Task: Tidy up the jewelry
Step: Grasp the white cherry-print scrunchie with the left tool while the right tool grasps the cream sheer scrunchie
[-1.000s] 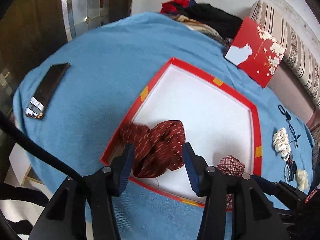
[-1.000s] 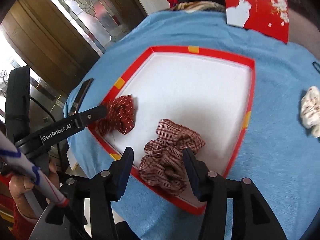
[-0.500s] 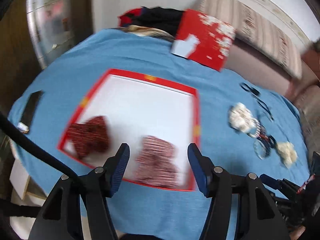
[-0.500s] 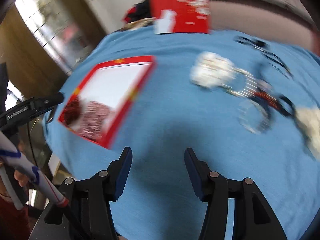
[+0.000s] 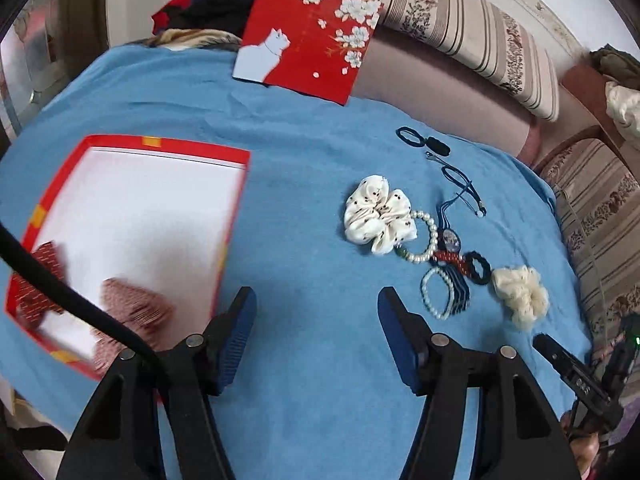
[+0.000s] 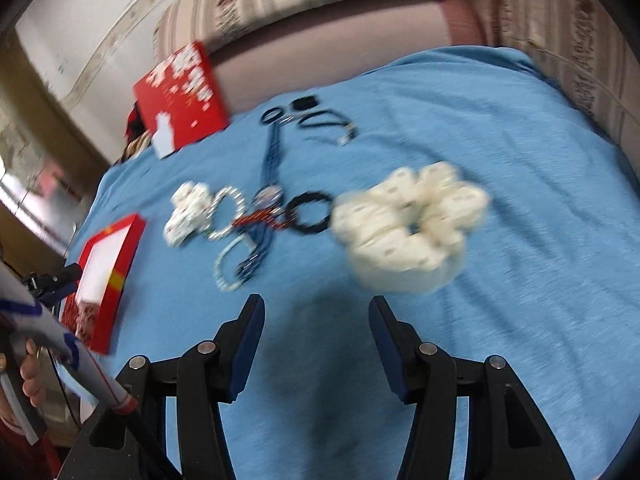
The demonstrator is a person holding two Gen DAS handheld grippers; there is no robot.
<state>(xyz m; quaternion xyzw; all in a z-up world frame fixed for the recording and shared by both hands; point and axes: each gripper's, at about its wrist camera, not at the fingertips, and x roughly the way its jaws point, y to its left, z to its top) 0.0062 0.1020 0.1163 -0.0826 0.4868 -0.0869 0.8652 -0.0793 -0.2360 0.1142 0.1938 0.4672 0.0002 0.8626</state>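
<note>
Left gripper (image 5: pixel 316 308): fingers spread wide, nothing between them, above bare blue cloth (image 5: pixel 304 240). Right gripper (image 6: pixel 316 316): likewise spread and empty, with the cream scrunchie (image 6: pixel 408 236) just ahead of its tips; that view is motion-blurred.

Placed: two items lie in the near corner of the red tray (image 5: pixel 236 216), a dark red scrunchie (image 5: pixel 40 276) and a checked scrunchie (image 5: pixel 132 308). The rest of the white tray floor is bare.

Outstanding, all on the cloth well apart from the tray: the cream scrunchie; a spotted white scrunchie (image 5: pixel 378 220) touching a pearl bracelet (image 5: pixel 428 236); a tangle of a second bead bracelet (image 5: pixel 434 292), red beads, a blue tassel pendant and a black hair tie (image 5: pixel 478 268). Farther off, a blue cord (image 5: pixel 460 178) and another dark hair tie (image 5: pixel 410 136).

Judgement: early stage; most pieces remain unsorted. The cream scrunchie appears the likeliest next pick for the right gripper.
</note>
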